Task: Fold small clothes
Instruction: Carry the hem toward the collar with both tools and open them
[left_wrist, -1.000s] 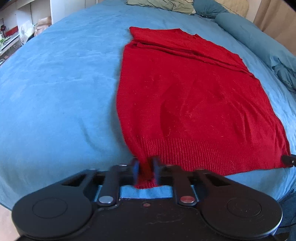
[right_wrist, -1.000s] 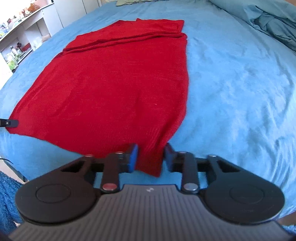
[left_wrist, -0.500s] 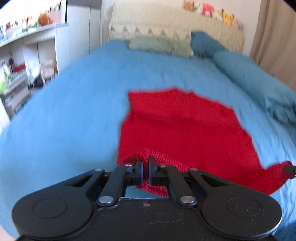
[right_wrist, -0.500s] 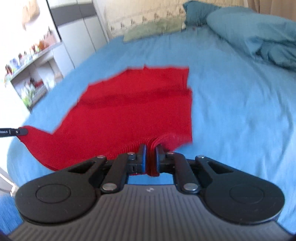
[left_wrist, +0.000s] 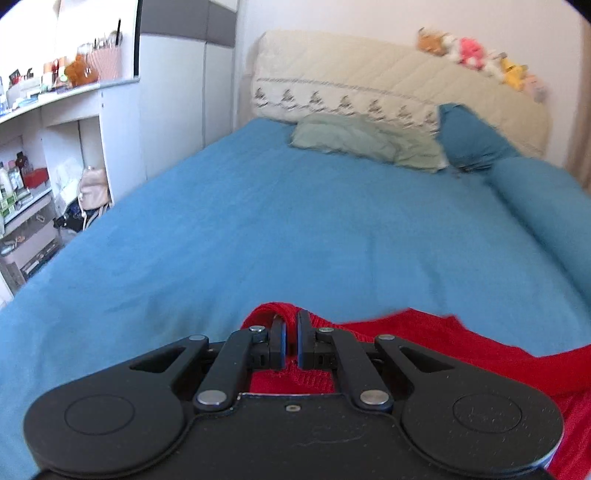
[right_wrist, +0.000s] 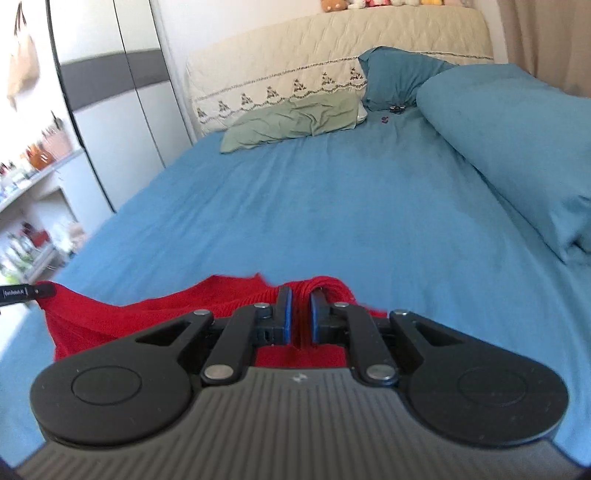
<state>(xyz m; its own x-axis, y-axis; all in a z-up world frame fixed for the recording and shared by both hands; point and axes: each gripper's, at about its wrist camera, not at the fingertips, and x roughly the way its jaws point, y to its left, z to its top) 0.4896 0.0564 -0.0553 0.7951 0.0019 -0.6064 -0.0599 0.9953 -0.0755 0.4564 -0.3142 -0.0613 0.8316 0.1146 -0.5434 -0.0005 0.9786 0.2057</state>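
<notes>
A red knit sweater lies on the blue bed, its hem lifted. My left gripper is shut on the hem's left corner, held up above the bed. My right gripper is shut on the hem's right corner. In the right wrist view the red cloth stretches left to the tip of the left gripper. Most of the sweater is hidden below and behind the grippers.
A green pillow, a dark blue pillow and a rolled blue duvet lie at the head and right side. White shelves with clutter and a wardrobe stand left. Plush toys top the headboard.
Both grippers closed on the hem corners, lifted them and carried them forward toward the head of the bed. The flat sweater has dropped out of view below.
</notes>
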